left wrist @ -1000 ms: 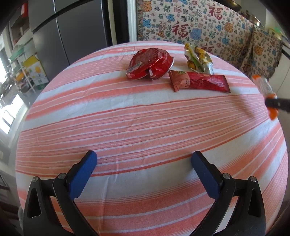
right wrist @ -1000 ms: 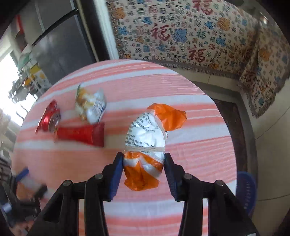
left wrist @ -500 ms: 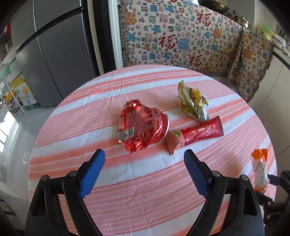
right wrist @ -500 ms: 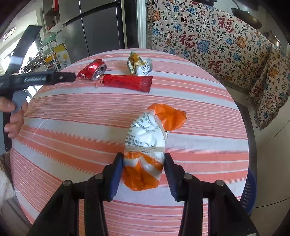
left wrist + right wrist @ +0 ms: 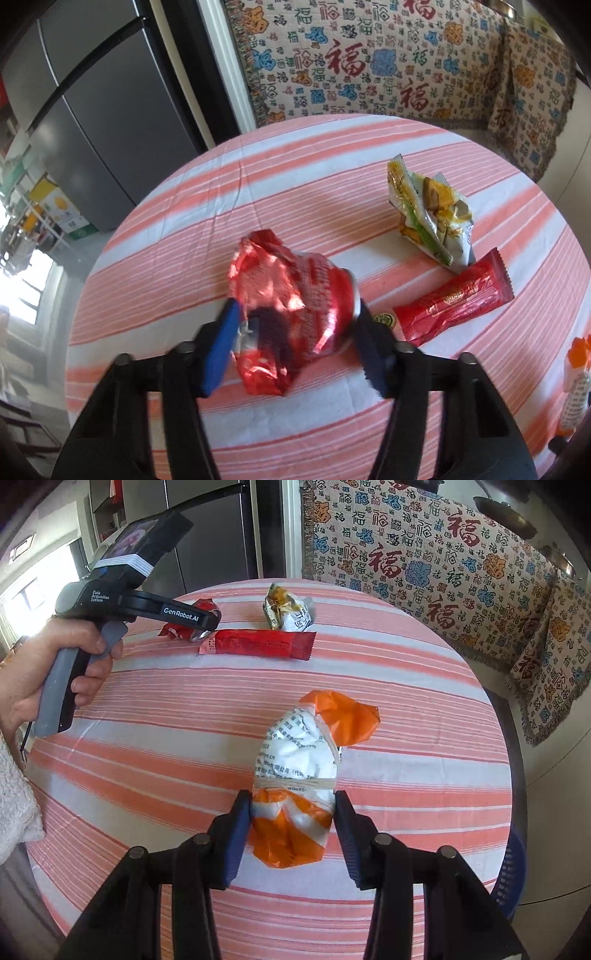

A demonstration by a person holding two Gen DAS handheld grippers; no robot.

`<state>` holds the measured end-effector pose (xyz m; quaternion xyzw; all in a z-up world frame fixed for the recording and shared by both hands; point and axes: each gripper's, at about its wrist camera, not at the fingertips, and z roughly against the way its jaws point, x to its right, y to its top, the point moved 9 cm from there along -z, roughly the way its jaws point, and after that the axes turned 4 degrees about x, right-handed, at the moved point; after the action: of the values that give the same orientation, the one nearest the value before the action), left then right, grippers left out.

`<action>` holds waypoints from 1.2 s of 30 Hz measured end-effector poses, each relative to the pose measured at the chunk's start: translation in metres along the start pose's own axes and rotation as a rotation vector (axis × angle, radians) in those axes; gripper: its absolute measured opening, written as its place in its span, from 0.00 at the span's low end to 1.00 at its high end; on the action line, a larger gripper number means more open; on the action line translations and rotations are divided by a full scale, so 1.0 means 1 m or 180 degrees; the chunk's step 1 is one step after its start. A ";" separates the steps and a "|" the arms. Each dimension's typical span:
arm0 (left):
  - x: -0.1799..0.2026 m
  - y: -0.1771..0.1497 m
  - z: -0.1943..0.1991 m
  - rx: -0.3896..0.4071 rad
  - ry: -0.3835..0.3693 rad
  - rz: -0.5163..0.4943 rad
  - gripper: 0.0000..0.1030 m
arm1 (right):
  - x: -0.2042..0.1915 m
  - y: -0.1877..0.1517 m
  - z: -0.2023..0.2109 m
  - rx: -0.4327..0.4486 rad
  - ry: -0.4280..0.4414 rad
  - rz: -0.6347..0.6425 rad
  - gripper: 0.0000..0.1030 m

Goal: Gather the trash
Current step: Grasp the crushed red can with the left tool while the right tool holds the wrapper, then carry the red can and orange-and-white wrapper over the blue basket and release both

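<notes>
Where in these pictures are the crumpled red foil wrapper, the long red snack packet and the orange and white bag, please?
crumpled red foil wrapper (image 5: 284, 295), left wrist view, its shiny middle.
long red snack packet (image 5: 258, 645), right wrist view, mid-length.
orange and white bag (image 5: 297, 757), right wrist view, white printed part.

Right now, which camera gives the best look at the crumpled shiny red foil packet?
The left wrist view: the crumpled shiny red foil packet fills the middle, lying between the closing jaws of the left gripper. In the right wrist view only small bits of it peek out, far off on the striped tablecloth and mostly hidden behind that gripper.
</notes>
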<state>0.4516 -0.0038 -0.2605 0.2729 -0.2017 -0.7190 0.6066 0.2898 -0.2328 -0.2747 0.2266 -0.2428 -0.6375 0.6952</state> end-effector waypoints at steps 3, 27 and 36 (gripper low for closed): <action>0.000 0.004 0.014 0.0143 -0.0027 -0.0021 0.43 | 0.005 0.000 0.002 0.0020 -0.0031 -0.0015 0.44; 0.019 -0.106 0.141 0.0349 -0.0711 0.0320 0.32 | 0.028 -0.020 0.009 -0.0377 0.0159 -0.0214 0.57; 0.029 -0.109 0.150 0.0362 -0.0825 0.0381 0.32 | 0.019 -0.017 0.004 -0.0590 0.0053 -0.0128 0.43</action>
<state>0.2699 -0.0189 -0.2170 0.1992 -0.3346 -0.6982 0.6008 0.2759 -0.2535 -0.2811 0.1715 -0.1724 -0.6692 0.7022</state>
